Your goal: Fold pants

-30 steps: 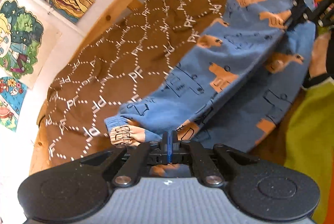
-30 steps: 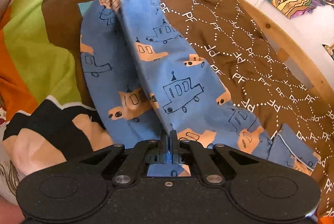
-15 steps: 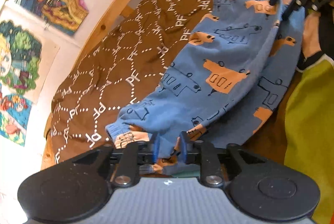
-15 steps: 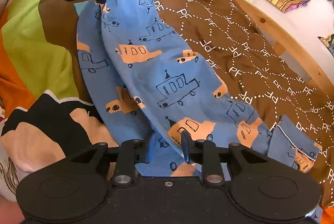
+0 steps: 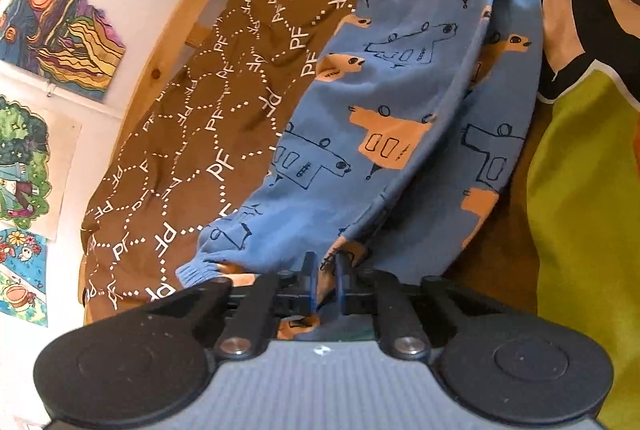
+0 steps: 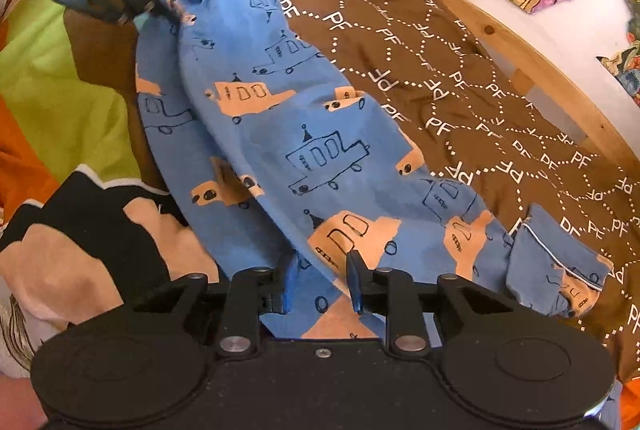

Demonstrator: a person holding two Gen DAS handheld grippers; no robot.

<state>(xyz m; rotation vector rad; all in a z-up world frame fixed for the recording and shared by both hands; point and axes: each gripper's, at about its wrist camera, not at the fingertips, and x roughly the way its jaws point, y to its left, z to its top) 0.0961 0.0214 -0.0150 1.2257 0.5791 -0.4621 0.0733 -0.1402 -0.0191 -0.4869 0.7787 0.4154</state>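
Jaws of both grippers now parted, pants [image 6: 320, 149] released.

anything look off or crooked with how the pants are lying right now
The blue vehicle-print pants have one leg folded over the other, but the edges don't match: the lower leg sticks out along one side. Fabric bunches between the open jaws of the left gripper at the cuff end. Nothing looks torn or spilled.

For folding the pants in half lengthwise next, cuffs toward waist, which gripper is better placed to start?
Probably the left gripper: its fingers, slightly parted, already straddle fabric beside the ribbed cuff of the pants. The right gripper hangs wide open near the waist.
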